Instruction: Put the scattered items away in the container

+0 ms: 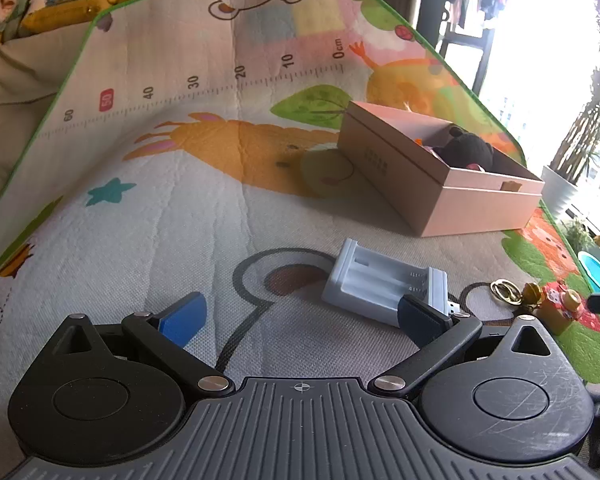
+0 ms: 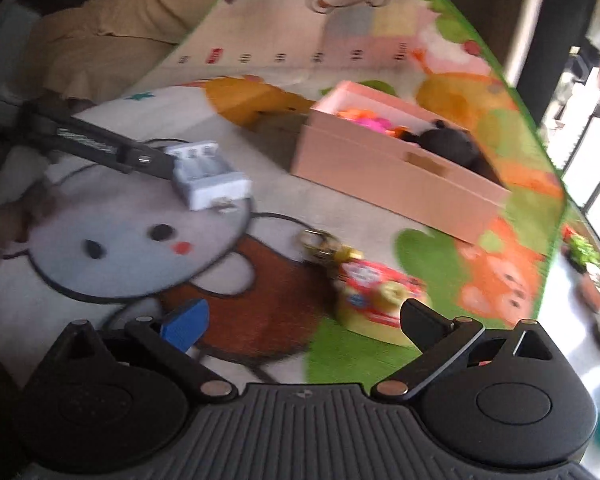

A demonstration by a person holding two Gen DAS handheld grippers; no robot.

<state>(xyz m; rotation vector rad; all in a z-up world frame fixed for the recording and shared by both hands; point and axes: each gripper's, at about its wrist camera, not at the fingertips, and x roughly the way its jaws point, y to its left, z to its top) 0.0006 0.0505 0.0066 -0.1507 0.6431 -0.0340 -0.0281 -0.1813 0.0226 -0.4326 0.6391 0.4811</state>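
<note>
Left tool (image 1: pixel 302 314): we see its jaws spread wide with nothing held; the right finger's tip sits just at the near end of the battery charger (image 1: pixel 384 282), whether touching we cannot tell.
Right tool (image 2: pixel 304 320): jaws likewise wide apart and empty, low over the play mat (image 2: pixel 120 248), its right finger just beside the keychain toy (image 2: pixel 374 294).
Open room: bare mat stretches left of the left tool to the green-bound edge; between charger and pink box (image 1: pixel 432 184) lies a clear strip.
Edges: the box stands near the mat's right edge, its long side angled toward the far right corner; the keychain lies near that same right edge, closer to us.
Left view only: sharp ruler markings printed across the mat, a black plush (image 1: pixel 470 148) in the box.
Right view only: blurred, yet it shows orange and pink items (image 2: pixel 366 120) inside the box, and the left tool's black arm reaching the charger.
Materials: quilted printed fabric mat; ribbed grey plastic charger with a USB plug; smooth rigid pink box; brass-coloured ring on the keychain.
</note>
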